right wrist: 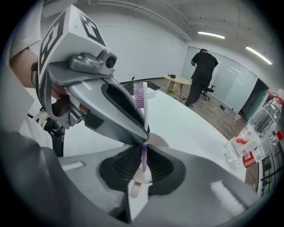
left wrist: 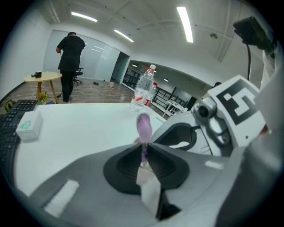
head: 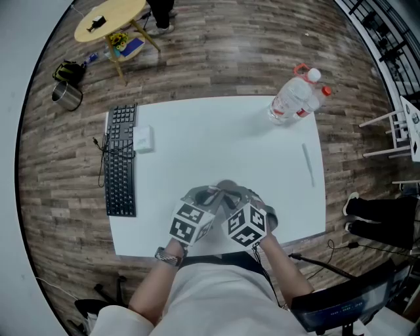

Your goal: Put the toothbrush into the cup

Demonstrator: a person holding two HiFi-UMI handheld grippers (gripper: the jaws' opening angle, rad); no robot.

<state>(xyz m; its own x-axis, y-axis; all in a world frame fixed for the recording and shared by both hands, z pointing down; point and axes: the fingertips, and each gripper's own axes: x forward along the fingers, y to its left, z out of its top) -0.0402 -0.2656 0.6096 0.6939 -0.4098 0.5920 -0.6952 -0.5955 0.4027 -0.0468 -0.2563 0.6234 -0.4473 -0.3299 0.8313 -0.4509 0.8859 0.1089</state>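
A toothbrush (right wrist: 143, 99) with a purple handle and pink bristles stands upright between both grippers above the white table (head: 216, 138), near its front edge. My right gripper (right wrist: 143, 150) is shut on the lower handle. My left gripper (left wrist: 144, 145) is shut on the neck, and the purple brush head (left wrist: 144, 125) sticks up past its jaws. In the head view the left gripper (head: 205, 195) and the right gripper (head: 240, 195) meet tip to tip. A pale round thing (right wrist: 156, 141) lies just behind the jaws; whether it is the cup I cannot tell.
Two water bottles (head: 296, 98) stand at the table's far right, with a thin grey stick (head: 308, 164) nearer on the right. A black keyboard (head: 121, 161) and a small white box (head: 143, 139) lie at the left. A person in black (left wrist: 71, 55) stands by a round wooden table (head: 108, 16).
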